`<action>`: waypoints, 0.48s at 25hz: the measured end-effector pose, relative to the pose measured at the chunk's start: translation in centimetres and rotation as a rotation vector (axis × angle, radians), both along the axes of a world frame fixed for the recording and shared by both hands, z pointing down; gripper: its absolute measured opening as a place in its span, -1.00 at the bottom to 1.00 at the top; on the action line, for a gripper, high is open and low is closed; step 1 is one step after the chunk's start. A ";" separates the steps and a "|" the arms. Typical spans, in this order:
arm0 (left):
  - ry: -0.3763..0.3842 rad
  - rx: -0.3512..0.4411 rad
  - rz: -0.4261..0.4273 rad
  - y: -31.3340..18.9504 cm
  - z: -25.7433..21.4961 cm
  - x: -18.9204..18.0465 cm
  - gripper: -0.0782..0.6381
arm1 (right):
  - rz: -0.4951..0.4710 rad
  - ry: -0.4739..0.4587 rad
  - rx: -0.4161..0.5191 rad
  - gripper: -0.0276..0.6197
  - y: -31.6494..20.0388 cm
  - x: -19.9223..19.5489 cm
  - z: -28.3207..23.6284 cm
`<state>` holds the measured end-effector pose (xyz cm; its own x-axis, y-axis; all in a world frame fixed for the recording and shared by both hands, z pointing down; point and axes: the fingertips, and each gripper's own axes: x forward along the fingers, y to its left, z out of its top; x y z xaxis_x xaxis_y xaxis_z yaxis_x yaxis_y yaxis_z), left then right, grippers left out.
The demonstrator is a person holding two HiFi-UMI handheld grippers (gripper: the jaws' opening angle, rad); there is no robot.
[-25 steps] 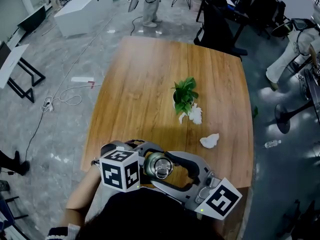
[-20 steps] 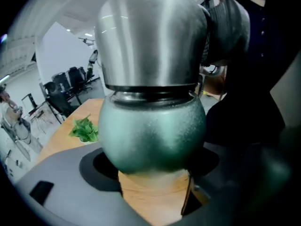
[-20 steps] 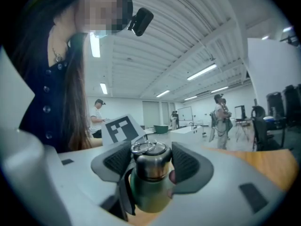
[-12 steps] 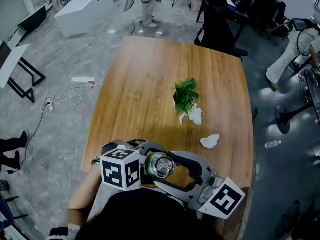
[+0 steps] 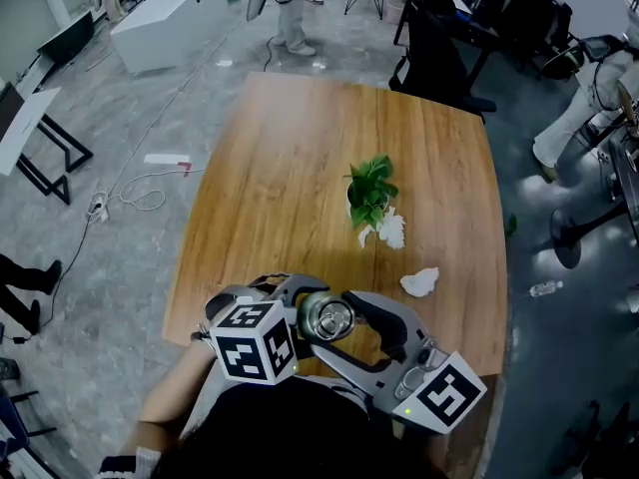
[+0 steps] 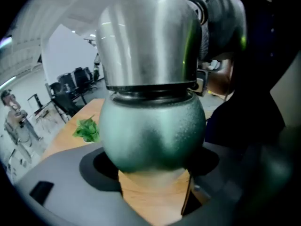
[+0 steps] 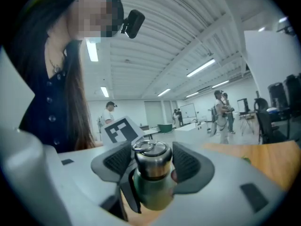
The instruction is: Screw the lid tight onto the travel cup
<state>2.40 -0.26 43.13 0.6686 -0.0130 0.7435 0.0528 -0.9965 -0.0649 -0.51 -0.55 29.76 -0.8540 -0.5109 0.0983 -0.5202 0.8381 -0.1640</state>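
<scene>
The travel cup [image 5: 328, 319] stands at the near edge of the wooden table [image 5: 290, 168], seen from above with its steel lid on top. In the left gripper view its round green body [image 6: 153, 131] fills the space between the jaws, with the steel lid [image 6: 148, 41] above. My left gripper [image 5: 302, 313] is shut on the cup's body. My right gripper [image 5: 341, 331] comes in from the right and is shut on the lid [image 7: 151, 160], a ribbed pad [image 7: 117, 159] on each side of it. The green body [image 7: 150, 194] shows below.
A small potted plant [image 5: 369, 193] stands mid-table with crumpled tissue [image 5: 389, 230] beside it and another wad [image 5: 419, 281] nearer the right edge. Dark chairs [image 5: 439, 38] stand beyond the far edge. The person's body is right behind the near edge.
The cup and both grippers have shifted slightly away from the near edge. The left marker cube moved right, and the right gripper turned a little around the lid.
</scene>
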 end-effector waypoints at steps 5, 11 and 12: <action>-0.001 -0.044 0.213 3.1 -0.2 -0.2 0.33 | -0.140 0.012 0.025 -0.09 1.8 -0.8 -0.3; 0.018 0.001 -0.017 -0.1 0.5 0.6 0.33 | 0.057 0.059 0.057 -0.09 -0.5 -0.1 0.4; 0.019 0.011 -0.053 -0.5 0.6 0.7 0.33 | 0.079 0.062 0.050 -0.10 -0.8 0.0 0.5</action>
<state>3.09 -0.79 43.70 0.6808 -0.0568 0.7302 -0.0015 -0.9971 -0.0761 -0.50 -1.31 30.28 -0.8040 -0.5818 0.1228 -0.5927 0.8005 -0.0885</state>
